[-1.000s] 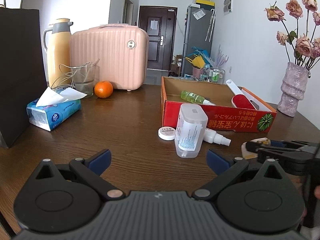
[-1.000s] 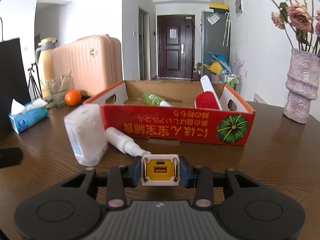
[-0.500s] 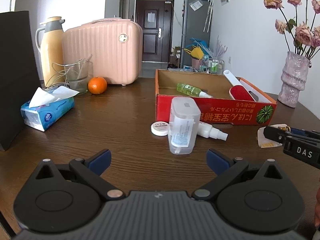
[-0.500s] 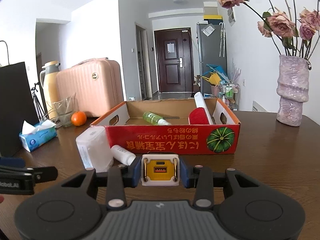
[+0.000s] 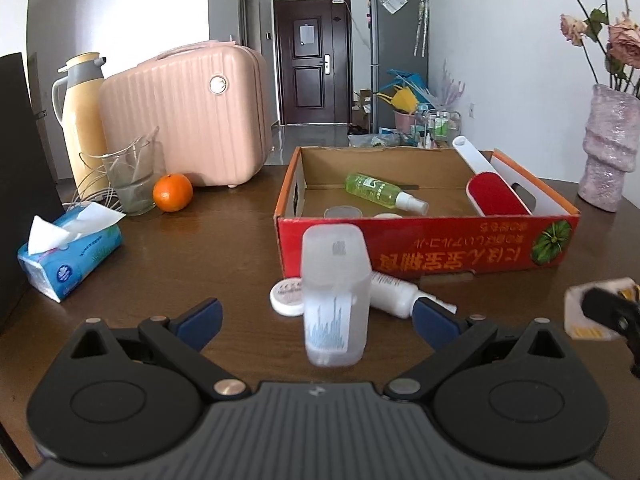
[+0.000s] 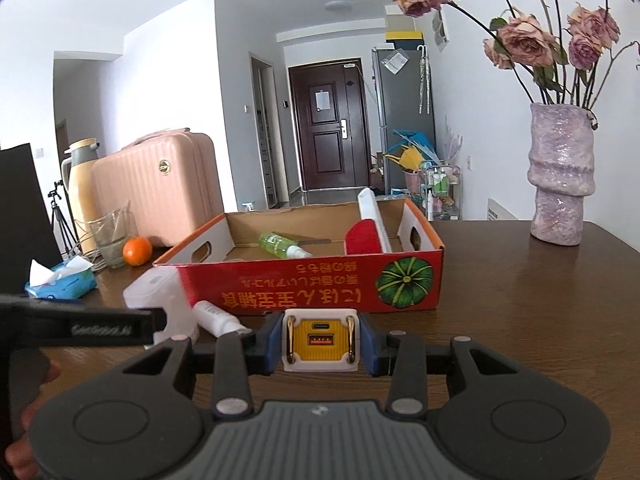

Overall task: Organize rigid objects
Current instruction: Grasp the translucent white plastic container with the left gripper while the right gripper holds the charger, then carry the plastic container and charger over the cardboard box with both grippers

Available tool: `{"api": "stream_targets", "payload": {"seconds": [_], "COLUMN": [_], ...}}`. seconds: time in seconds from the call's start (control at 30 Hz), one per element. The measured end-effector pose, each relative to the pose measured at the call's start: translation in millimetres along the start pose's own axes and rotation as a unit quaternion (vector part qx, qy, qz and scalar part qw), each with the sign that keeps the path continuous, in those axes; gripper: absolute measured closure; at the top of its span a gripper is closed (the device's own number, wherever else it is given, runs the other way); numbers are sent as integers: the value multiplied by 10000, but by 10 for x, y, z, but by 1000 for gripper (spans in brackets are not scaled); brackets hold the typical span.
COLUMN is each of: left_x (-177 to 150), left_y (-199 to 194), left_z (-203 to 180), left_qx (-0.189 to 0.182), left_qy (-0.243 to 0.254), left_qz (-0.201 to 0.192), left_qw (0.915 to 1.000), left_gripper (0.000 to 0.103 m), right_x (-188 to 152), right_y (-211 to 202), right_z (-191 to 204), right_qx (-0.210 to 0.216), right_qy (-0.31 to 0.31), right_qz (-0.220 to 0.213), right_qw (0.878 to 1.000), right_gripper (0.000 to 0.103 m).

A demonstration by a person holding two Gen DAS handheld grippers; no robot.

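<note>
Charger block (image 6: pixel 320 340) is gripped in the right tool (image 6: pixel 320 342); left tool (image 5: pixel 316 316) gapes wide (empty). Next: carry it over the red cardboard box (image 6: pixel 320 288) wall.

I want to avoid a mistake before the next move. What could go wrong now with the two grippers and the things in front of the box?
1. The left gripper is open around the upright translucent bottle; a bump from one finger might tip it.
2. The right gripper holds the charger below the red box rim, so it might hit the front wall.
3. The white spray bottle and small jar lie close and could get pushed.
</note>
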State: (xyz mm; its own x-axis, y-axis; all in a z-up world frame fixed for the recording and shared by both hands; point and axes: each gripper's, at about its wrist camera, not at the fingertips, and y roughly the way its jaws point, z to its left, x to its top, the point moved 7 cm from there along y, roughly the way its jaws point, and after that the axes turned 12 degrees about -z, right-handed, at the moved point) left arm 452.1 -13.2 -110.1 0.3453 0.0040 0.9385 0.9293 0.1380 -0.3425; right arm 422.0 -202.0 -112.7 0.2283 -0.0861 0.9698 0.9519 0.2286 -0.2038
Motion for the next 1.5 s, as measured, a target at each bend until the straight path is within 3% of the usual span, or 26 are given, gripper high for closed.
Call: {"api": "stream_targets", "payload": {"seconds": [0.23,0.47,0.67,0.8,0.83,1.5], "left_x": [-65,-58,-86,-118,-126,-31], "left_y": [294,469,563,565,567,-67], "left_z": [-66,-57,-58,-64,-62,-108], "left_qx": [104,-14,-175,-252,-210,-494], "left_qy": [-22,-133,-176,-182,-145,-22], "left_qz": [144,212,391,462,474,-5], "left_qw": [9998,9997,9989,9984,9986,9988], "left_gripper": [0,13,34,59,61,61], "right_x": [-32,-89,-122,-134,-132,-49], "right_y": [44,83,131,133,132,-4], "right_z": [-123,-122,-117,-114,-114,-4], "right_qx": [-149,-176,-224,-230,-221,-101], "right_qy": [63,8,-43,-65,-64,-156], "right_qz": [57,130,183,187,182,-98], "right_qw": [9999,9998,9996,9995,9996,9998], "right_gripper": [65,65,65,65,65,65]}}
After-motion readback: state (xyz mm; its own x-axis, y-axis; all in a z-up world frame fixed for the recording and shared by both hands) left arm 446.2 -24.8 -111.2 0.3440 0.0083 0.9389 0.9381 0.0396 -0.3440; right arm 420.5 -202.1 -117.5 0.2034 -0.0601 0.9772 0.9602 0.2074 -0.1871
